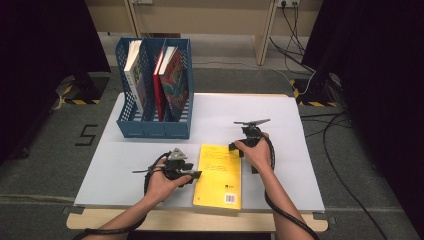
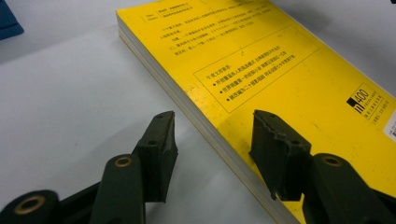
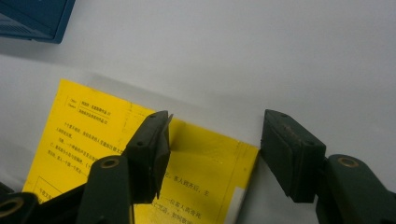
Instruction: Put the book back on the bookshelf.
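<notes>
Book: flat yellow paperback book (image 1: 218, 176) w/ black print, lies back cover up on white tabletop (image 1: 290, 150), near front edge, between the two hands. Barcode at its near right corner.
Left gripper: black two-jaw left gripper (image 1: 192, 175) held low at book's left long edge. In left gripper view (image 2: 212, 144) jaws stand apart; one jaw over bare table, other over yellow cover, page edge of book running between them. Pads not pressing on book. Contact w/ cover: cannot tell.
Right gripper: black two-jaw right gripper (image 1: 235, 147) at book's far right corner. In right gripper view (image 3: 215, 149) jaws stand apart; one jaw over cover, other over bare table beyond right edge, corner of book between them. Nothing clamped.
Hands: left hand (image 1: 162, 185) and right hand (image 1: 257, 152) each wrap a gripper body; forearms enter from near side; black cables trail back.
Rack: blue perforated plastic file rack (image 1: 131, 120) at far left of table, well apart from yellow book; 3 slots.
Rack contents: white-spined book (image 1: 135, 75) leaning in left slot; red patterned book (image 1: 175, 82) leaning in right-hand slots.
Surroundings: grey floor (image 1: 45, 165), black "5" marked left of table.
</notes>
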{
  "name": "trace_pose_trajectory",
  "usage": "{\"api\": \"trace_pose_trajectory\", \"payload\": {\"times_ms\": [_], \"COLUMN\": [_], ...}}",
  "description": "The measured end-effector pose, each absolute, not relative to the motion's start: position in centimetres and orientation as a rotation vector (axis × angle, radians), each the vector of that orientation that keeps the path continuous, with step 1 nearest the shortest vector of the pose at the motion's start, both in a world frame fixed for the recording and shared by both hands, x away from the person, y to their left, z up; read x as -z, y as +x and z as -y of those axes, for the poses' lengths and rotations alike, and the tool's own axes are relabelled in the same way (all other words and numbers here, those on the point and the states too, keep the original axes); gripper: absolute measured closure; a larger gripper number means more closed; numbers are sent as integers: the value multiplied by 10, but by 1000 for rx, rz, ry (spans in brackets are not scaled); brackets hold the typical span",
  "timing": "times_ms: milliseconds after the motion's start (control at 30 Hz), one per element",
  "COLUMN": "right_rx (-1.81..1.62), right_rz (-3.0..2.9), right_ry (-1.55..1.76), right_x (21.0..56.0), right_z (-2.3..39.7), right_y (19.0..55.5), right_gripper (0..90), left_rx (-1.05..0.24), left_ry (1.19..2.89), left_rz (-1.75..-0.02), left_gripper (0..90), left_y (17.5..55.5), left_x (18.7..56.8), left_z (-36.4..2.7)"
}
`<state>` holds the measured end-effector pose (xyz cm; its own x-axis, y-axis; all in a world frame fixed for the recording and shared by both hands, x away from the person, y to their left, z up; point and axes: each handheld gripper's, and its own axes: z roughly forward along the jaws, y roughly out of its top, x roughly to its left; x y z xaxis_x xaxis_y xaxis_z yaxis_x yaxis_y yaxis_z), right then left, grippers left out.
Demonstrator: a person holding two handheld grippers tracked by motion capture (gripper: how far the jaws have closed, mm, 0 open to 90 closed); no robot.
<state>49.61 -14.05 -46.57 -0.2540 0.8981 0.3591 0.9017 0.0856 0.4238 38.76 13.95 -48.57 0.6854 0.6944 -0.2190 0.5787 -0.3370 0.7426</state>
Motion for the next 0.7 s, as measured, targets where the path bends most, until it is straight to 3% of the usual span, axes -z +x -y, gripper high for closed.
{"api": "trace_pose_trajectory", "payload": {"times_ms": [700], "right_rx": [900], "right_rz": [2347], "right_ry": [-1870], "right_x": [466], "right_z": [140], "right_y": [497], "right_gripper": [425], "left_rx": [-123], "left_ry": [2055], "left_rz": [-956], "left_gripper": [511], "left_y": [389], "left_x": [486], "left_z": [-134]}}
